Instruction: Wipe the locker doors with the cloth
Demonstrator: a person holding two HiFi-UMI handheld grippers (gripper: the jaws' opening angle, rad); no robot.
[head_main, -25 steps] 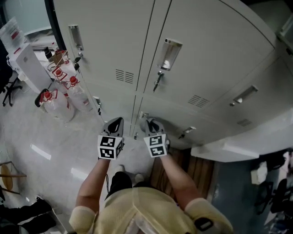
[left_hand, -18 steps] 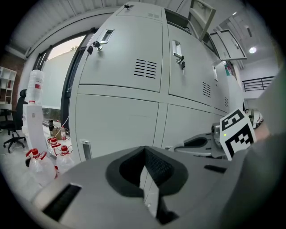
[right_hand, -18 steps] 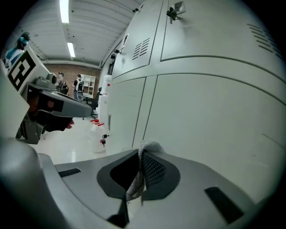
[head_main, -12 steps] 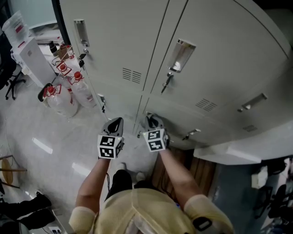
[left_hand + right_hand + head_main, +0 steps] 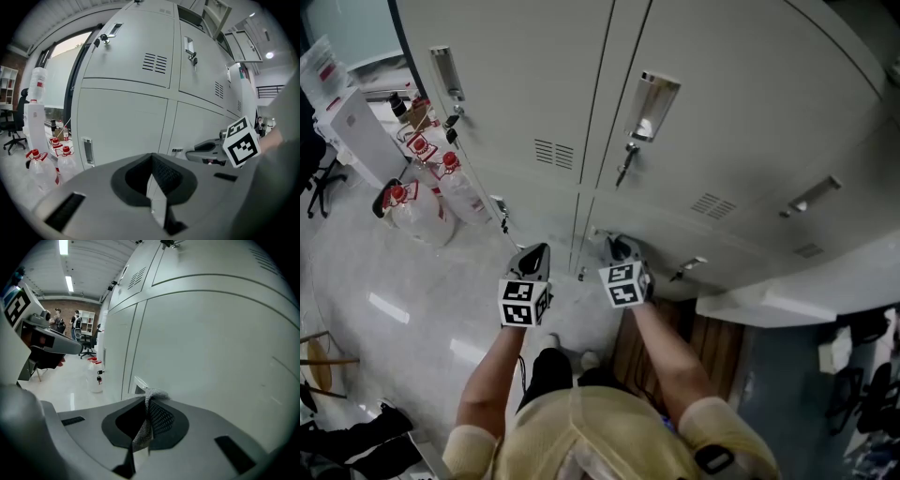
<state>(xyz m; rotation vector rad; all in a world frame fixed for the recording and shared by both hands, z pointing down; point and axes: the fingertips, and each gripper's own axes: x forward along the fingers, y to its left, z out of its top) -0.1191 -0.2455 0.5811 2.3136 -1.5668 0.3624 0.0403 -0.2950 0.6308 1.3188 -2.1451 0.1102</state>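
1 grey knitted cloth (image 5: 153, 394) is pinched between the clenched jaws of the right gripper (image 5: 146, 414). A tuft of it pokes out past the tips, close to a lower locker door (image 5: 211, 348); whether it touches the door cannot be told. In the head view this gripper points at the bottom row of the lockers (image 5: 712, 131), just right of the vertical seam between 2 columns of doors. The left gripper (image 5: 152, 190) is held just left of that seam, facing the same bottom row, with its jaws closed together and nothing between them. The 2 grippers sit side by side, near each other but apart. Higher on the lockers, a shiny handle plate (image 5: 652, 101) has a key (image 5: 623, 165) hanging below it. Left of the lockers, 3 clear bottles with red caps (image 5: 422, 197) stand on the pale glossy floor (image 5: 384, 281), and a white box-like unit (image 5: 352, 131) stands beyond them.
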